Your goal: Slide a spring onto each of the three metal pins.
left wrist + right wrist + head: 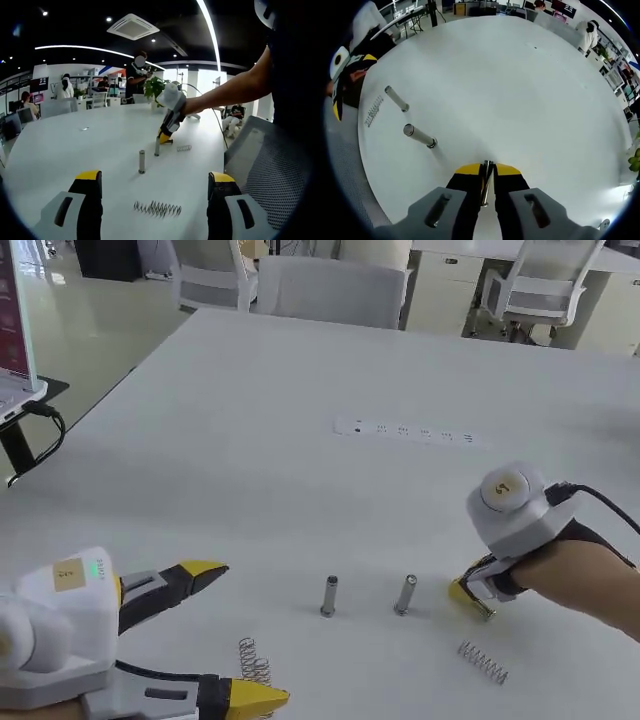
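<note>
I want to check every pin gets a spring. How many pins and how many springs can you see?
Metal pins: 3 (two standing, one in the right gripper)
Springs: 3 (two by the left gripper, one by the right)
Total: 6

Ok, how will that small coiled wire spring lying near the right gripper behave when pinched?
Lying sideways on the smooth white table, the small coiled wire spring may roll. Its thin open coils probably squash easily; likely very light.

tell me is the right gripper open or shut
Shut. The right gripper has its jaws closed on a metal pin, seen between the yellow tips.
</note>
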`<state>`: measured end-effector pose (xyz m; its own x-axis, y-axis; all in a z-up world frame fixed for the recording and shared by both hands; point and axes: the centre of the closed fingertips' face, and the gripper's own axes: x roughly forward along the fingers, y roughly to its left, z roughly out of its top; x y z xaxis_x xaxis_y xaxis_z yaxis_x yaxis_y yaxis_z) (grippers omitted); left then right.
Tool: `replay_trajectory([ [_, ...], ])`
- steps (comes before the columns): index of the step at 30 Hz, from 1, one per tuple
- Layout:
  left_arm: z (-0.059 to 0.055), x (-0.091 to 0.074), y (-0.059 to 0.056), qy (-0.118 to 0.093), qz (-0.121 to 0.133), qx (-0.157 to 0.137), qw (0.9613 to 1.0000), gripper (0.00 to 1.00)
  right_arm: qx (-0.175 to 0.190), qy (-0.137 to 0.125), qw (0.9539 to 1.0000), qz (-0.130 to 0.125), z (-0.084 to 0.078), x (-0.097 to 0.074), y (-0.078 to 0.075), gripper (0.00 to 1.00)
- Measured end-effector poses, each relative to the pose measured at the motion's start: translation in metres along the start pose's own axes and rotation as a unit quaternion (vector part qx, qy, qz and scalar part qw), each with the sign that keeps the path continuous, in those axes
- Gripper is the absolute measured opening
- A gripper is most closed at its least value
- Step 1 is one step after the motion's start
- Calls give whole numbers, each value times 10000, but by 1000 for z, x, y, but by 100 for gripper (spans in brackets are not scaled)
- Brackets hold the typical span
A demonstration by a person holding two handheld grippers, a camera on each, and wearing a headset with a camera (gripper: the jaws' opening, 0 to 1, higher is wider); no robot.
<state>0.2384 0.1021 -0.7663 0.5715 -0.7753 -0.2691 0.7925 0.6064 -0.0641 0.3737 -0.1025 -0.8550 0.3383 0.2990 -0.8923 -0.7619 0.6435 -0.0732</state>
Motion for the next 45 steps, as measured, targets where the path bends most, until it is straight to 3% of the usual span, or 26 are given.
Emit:
replay_trajectory([
  [13,0,1,0,-10,20,-33,10000,84,296,-102,9995,107,-1,-1,-4,5],
  [18,1,2,0,-25,17,-29,10000,84,359,-194,9992,13,-1,-2,-5,3],
  [24,7,3,-5,-47,-25,41,10000,83,414,-75,9991,-58,-1,-2,-5,4],
  [33,11,1,-4,-55,-4,67,10000,83,465,-99,9988,-77,-1,-3,-6,4],
  [45,10,3,-5,-32,-42,57,10000,83,467,-219,9986,-149,0,-12,-7,4],
])
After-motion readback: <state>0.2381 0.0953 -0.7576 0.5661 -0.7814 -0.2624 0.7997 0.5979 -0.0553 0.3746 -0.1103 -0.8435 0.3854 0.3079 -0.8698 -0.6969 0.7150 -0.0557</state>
